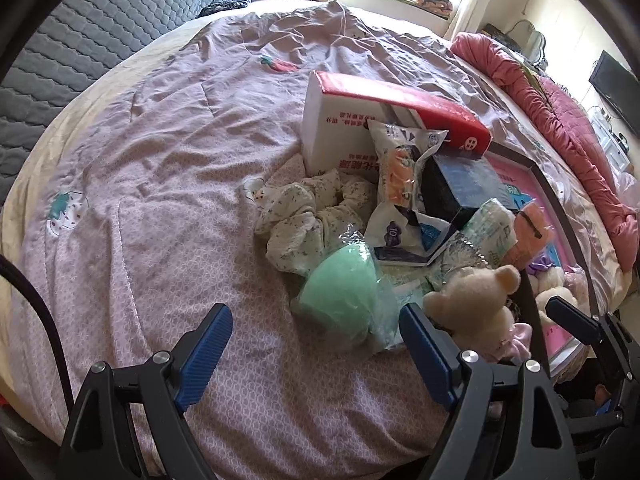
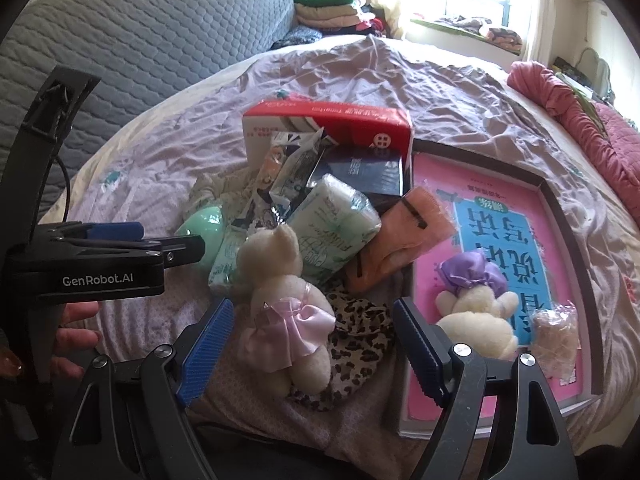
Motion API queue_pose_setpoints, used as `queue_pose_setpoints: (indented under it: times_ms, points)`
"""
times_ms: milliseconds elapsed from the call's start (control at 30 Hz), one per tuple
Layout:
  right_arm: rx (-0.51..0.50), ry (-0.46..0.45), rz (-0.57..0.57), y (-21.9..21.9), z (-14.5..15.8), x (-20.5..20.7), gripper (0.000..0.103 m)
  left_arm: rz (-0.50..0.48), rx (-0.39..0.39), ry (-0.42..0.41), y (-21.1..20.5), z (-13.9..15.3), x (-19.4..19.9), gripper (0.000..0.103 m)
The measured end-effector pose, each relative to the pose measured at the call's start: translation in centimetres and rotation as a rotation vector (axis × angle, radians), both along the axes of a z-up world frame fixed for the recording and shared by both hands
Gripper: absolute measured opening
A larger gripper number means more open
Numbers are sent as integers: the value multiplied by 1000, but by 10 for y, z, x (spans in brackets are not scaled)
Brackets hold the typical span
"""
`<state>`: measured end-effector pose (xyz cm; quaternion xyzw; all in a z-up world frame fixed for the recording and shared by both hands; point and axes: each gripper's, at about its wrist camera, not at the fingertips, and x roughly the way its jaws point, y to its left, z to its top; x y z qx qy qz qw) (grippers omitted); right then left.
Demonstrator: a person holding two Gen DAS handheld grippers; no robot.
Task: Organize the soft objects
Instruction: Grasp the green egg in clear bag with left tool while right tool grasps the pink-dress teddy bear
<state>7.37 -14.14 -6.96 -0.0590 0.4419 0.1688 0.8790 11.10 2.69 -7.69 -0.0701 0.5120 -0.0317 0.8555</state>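
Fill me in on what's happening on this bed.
A person holds a gripper in each hand over a heap of soft things on the bed. The right gripper is open around a cream teddy bear in a pink bow, not yet closed on it. The left gripper hangs open, empty, near a green ball. Another bear already lies in the pink tray.

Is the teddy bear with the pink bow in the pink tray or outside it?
Outside. The teddy bear with the pink bow lies on the bedsheet, left of the pink tray.
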Motion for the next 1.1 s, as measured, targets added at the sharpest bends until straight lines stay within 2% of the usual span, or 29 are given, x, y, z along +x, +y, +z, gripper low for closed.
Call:
queue_pose_setpoints:
  times_ms: [400, 600, 667, 700, 767, 800, 967, 1100]
  points:
    - [-82, 45, 52, 23, -20, 13, 83, -14, -54, 17, 5, -14, 9, 85]
    - [-131, 30, 64, 31, -25, 15, 82, -16, -80, 18, 7, -17, 13, 82]
    - [-158, 22, 62, 33, -26, 16, 73, -19, -80, 21, 7, -17, 14, 80]
    - [-160, 25, 61, 32, -27, 17, 66, -22, -81, 21, 6, -17, 15, 78]
    - [-150, 32, 69, 32, -28, 18, 61, -27, -81, 21, 5, -17, 15, 75]
    - [-147, 31, 71, 33, -28, 18, 54, -30, -86, 23, 5, -17, 16, 72]
    - [-119, 15, 67, 30, -23, 16, 46, -51, -104, 20, 3, -15, 15, 53]
    - [-67, 20, 52, 22, -20, 15, 44, -53, -135, 20, 6, -14, 13, 47]
